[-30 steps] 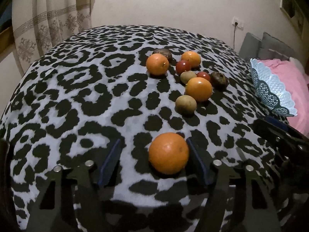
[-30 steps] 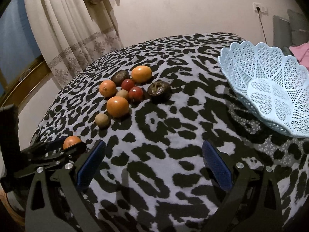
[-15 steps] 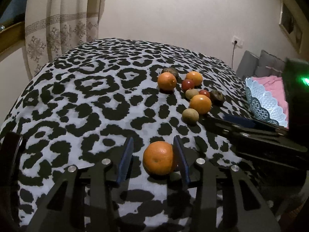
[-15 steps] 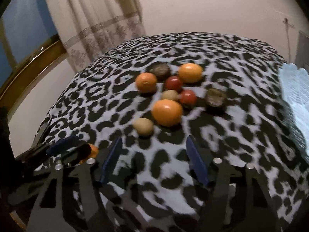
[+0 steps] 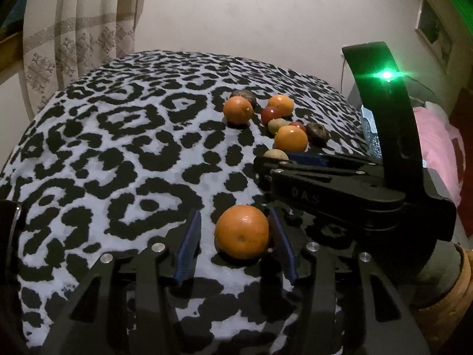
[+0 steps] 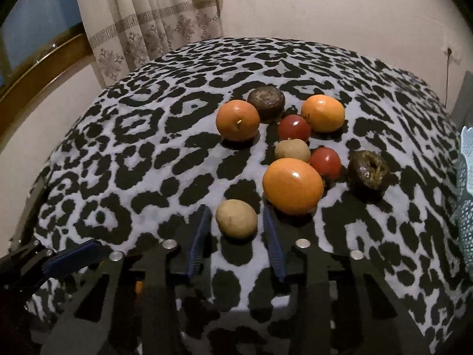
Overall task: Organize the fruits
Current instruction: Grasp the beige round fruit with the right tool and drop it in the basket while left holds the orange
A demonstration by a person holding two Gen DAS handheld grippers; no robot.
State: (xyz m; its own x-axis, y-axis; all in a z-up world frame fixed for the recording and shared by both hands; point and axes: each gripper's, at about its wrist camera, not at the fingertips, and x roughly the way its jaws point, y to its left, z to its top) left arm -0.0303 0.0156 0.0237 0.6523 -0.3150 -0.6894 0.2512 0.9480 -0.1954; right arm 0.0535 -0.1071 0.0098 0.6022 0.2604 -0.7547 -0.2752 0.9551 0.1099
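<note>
An orange (image 5: 241,232) lies on the leopard-print cloth between the fingers of my left gripper (image 5: 235,244). The right finger touches it, the left finger stands off, so the gripper is open. My right gripper (image 6: 235,238) is open around a small tan fruit (image 6: 236,218) with gaps on both sides. Beyond it lie a large orange (image 6: 292,190), two red tomatoes (image 6: 325,162), another tan fruit (image 6: 292,150), two more oranges (image 6: 238,120) and two dark wrinkled fruits (image 6: 368,170). The right gripper's body (image 5: 340,189) crosses the left wrist view.
A pale blue lattice basket (image 6: 466,207) shows at the right edge of the right wrist view, mostly cut off. Curtains (image 6: 153,23) and a wall stand behind the table. A pink cushion (image 5: 440,153) lies to the right.
My right gripper has moved left to the fruit cluster and narrowed around the small tan fruit. My left gripper has narrowed around the orange and pulled back slightly.
</note>
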